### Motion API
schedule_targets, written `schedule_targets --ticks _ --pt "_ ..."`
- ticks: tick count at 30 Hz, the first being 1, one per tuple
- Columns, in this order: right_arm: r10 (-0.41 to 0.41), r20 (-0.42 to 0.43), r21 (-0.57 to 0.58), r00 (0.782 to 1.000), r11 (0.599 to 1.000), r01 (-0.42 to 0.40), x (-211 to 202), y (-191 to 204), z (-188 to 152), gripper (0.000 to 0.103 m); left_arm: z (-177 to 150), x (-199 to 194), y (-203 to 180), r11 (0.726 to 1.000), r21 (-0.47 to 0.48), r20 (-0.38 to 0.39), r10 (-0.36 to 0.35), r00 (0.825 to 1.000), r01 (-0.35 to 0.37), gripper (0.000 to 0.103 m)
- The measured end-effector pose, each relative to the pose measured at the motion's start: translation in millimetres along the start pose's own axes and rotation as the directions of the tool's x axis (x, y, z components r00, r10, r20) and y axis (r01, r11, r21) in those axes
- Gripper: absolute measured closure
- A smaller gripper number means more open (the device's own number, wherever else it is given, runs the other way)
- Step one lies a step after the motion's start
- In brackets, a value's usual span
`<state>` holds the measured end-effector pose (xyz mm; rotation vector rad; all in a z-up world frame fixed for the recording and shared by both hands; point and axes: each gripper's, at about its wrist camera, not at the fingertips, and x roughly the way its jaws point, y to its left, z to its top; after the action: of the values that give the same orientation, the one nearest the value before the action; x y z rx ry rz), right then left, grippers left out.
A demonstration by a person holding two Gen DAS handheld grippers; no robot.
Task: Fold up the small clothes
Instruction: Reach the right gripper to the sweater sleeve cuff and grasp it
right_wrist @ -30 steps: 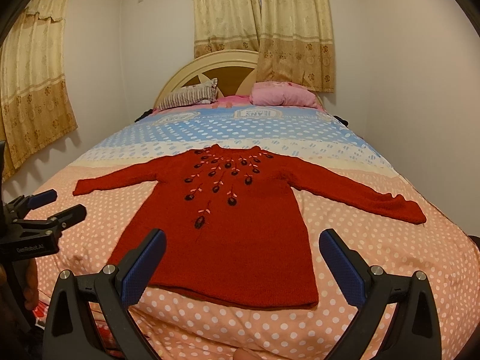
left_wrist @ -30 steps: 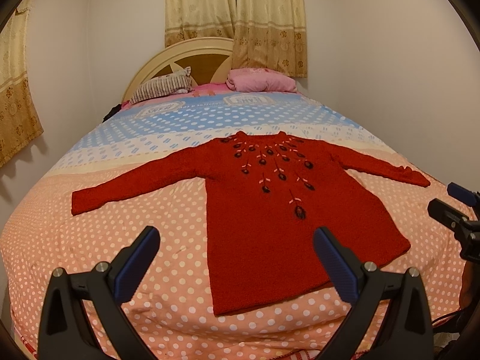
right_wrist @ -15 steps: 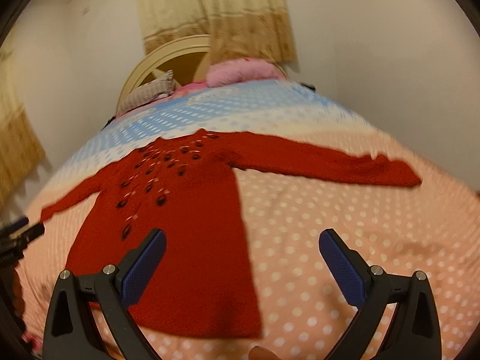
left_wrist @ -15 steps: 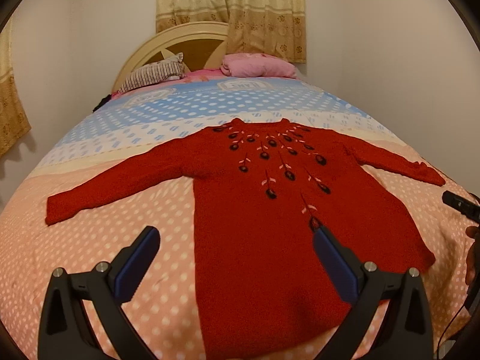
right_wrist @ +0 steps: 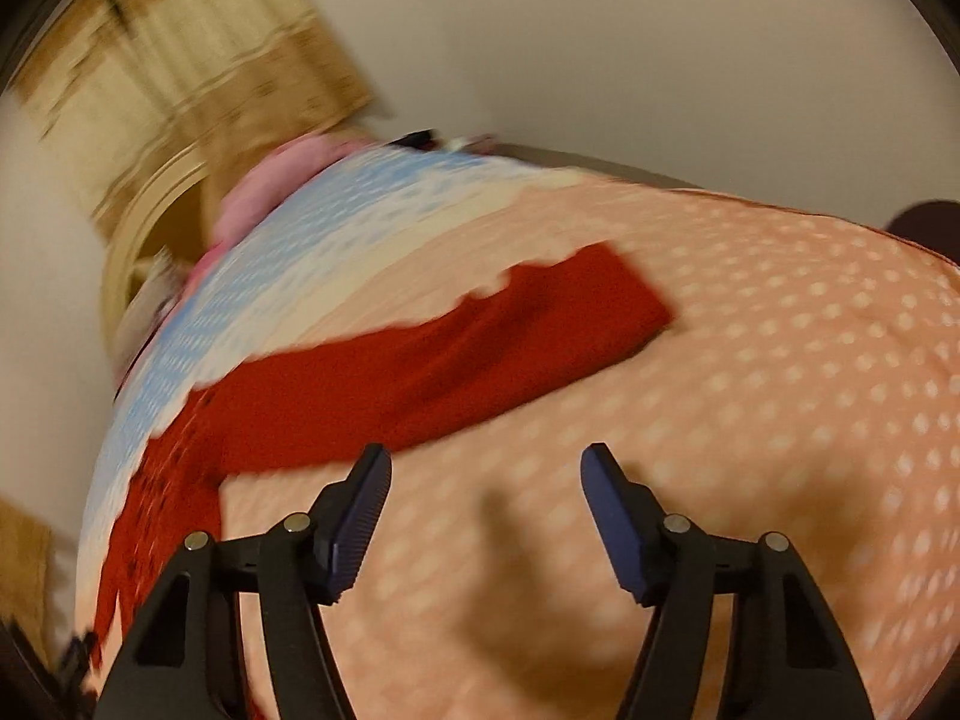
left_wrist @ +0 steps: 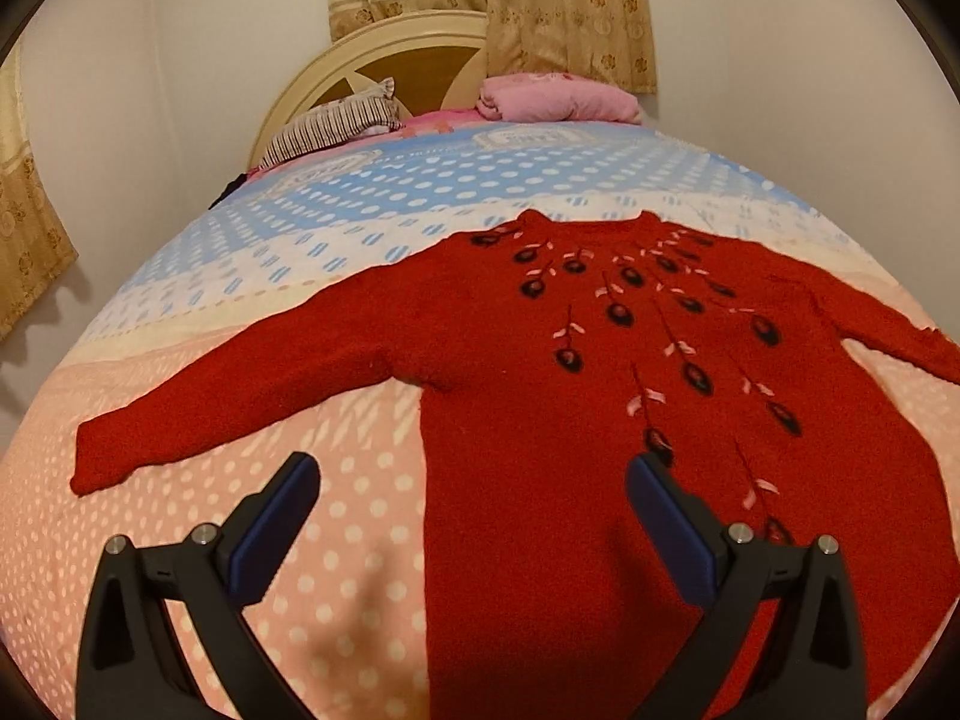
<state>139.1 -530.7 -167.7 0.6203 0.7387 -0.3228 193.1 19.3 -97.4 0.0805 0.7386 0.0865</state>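
A red knitted sweater [left_wrist: 540,420] with dark embroidered flowers lies flat, front up, on the bed, both sleeves spread out. My left gripper [left_wrist: 471,474] is open and empty, hovering low over the sweater's left side seam below the left sleeve [left_wrist: 240,396]. In the blurred right wrist view, my right gripper [right_wrist: 485,468] is open and empty above the bedspread, just short of the sweater's right sleeve [right_wrist: 480,354], whose cuff [right_wrist: 612,294] lies ahead and to the right.
The bed has a dotted pink, cream and blue bedspread [left_wrist: 180,510]. A striped pillow [left_wrist: 336,126] and a pink pillow [left_wrist: 558,99] lie by the cream headboard [left_wrist: 384,60]. Curtains [left_wrist: 492,0] hang behind. Walls stand close on both sides.
Both grippers have moved forward and lower toward the sweater. The right one has swung right, toward the right sleeve, and tilted. Both stay open.
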Motion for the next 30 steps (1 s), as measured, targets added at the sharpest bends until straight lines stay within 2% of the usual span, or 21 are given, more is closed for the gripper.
schedule_targets --ticks 7,12,15,16,18,19,20,30 --pt "-0.102 -0.001 0.071 0.995 0.992 0.102 29 -39 38 0.039 6 33 -1 1.000 0.014 -0.053 0.021 0.998 -0.020 0.000" --pt "-0.150 -0.013 0.078 0.989 0.986 0.151 47 -46 50 0.041 5 54 2 1.000 0.006 -0.094 0.021 0.995 -0.020 0.000" --pt "-0.143 -0.020 0.082 0.989 0.986 0.145 56 -48 55 0.051 5 61 5 1.000 -0.015 -0.120 -0.002 0.993 0.000 0.000" --pt "-0.132 -0.030 0.075 0.991 0.988 0.134 61 -46 56 0.060 6 62 4 1.000 -0.018 -0.122 -0.005 0.993 0.003 0.000" --pt "-0.116 -0.034 0.059 0.993 0.991 0.118 64 -41 56 0.067 5 62 4 1.000 -0.020 -0.126 -0.012 0.992 0.009 0.000" --pt "-0.101 -0.033 0.047 0.994 0.994 0.102 65 -38 57 0.077 5 63 4 1.000 -0.021 -0.125 -0.013 0.992 0.011 0.000" --pt "-0.085 -0.035 0.042 0.996 0.995 0.087 65 -34 57 0.082 5 63 3 1.000 -0.020 -0.123 -0.016 0.992 0.013 0.000" --pt "-0.039 0.124 -0.077 0.992 0.996 0.049 30 40 91 0.084 4 63 8 0.997 -0.061 -0.118 -0.058 0.991 0.051 0.000"
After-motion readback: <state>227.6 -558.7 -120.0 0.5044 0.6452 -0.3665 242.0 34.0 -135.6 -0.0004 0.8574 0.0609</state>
